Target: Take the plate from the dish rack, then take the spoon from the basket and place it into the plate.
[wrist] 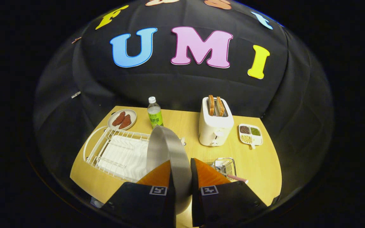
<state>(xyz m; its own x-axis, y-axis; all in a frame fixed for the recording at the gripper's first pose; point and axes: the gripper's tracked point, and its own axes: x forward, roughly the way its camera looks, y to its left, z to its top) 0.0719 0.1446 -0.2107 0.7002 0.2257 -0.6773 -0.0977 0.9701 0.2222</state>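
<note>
The gripper (181,171) pinches the plate (166,152) on edge between its fingers, lifted above the worktop (258,164) just right of the rack (119,152), presumably to clear it. The basket (224,165) with the spoon (237,178) waits just right.

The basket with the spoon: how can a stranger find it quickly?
Start from the white toaster. The basket stands nearer than it, beside the tongs, which are shut on the plate. It is small, of wire, with a pink-handled spoon sticking out.
</note>
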